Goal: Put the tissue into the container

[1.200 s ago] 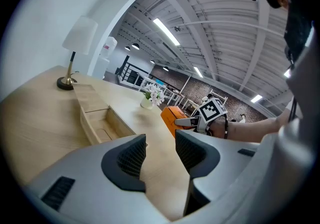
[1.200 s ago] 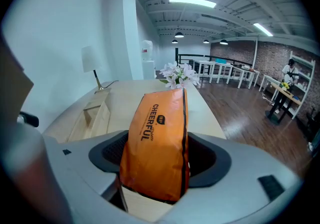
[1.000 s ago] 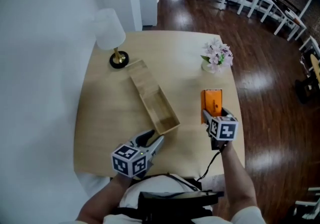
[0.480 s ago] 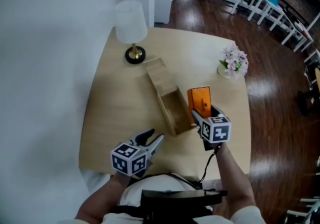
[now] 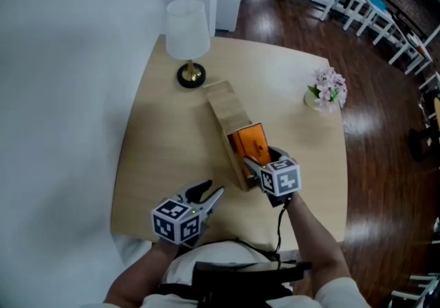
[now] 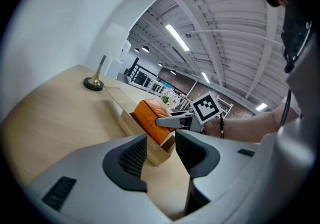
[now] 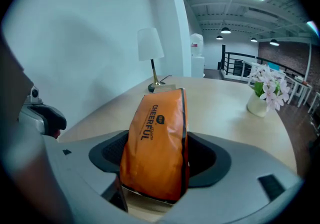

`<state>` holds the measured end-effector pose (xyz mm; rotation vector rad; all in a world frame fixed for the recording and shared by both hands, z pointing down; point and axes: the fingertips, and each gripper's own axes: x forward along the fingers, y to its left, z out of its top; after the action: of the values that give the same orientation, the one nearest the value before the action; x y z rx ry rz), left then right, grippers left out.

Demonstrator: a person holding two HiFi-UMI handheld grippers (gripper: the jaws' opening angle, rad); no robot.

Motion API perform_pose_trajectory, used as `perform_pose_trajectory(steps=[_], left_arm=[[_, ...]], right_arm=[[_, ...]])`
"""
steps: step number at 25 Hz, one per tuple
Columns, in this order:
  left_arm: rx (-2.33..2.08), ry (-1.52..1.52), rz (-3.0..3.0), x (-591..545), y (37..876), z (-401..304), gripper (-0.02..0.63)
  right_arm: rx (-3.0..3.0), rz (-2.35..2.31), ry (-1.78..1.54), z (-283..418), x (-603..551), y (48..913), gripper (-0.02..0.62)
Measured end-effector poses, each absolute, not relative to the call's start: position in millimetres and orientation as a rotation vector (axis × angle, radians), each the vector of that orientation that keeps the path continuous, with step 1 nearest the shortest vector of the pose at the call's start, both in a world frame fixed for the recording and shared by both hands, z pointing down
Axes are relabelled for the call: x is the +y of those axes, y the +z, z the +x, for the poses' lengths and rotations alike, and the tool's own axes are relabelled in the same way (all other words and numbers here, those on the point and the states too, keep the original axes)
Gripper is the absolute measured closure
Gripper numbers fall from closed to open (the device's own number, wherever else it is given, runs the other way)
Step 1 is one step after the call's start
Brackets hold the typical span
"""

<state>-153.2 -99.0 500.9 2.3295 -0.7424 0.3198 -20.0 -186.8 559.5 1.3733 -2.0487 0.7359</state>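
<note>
An orange tissue pack (image 5: 249, 145) sits between the jaws of my right gripper (image 5: 256, 157), which is shut on it. In the right gripper view the pack (image 7: 157, 143) fills the gap between the pads of that gripper (image 7: 157, 163). The pack hangs tilted over the near end of the long open wooden container (image 5: 223, 104), which lies diagonally on the table. In the left gripper view the pack (image 6: 152, 113) shows low in the container (image 6: 131, 124); I cannot tell whether it touches the bottom. My left gripper (image 5: 212, 191) hovers near the table's front edge, open and empty (image 6: 161, 150).
A white-shaded lamp (image 5: 187, 31) with a brass foot stands just beyond the container's far end. A small vase of pink flowers (image 5: 326, 90) is at the table's right. The light wood table (image 5: 158, 141) meets a white wall on the left, with dark floor to the right.
My right gripper has carried the orange pack leftward from the table's right side to the container's near end. The left gripper has drifted slightly, still empty.
</note>
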Motion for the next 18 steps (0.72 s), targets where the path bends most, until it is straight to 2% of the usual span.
perform_pose_trajectory(steps=[18], left_arm=[[-0.709, 0.341, 2.322, -88.1, 503.3, -145.6, 0.431]], right_arm=[[-1.975, 1.269, 0.76, -31.9, -190.1, 598.7, 0.222]])
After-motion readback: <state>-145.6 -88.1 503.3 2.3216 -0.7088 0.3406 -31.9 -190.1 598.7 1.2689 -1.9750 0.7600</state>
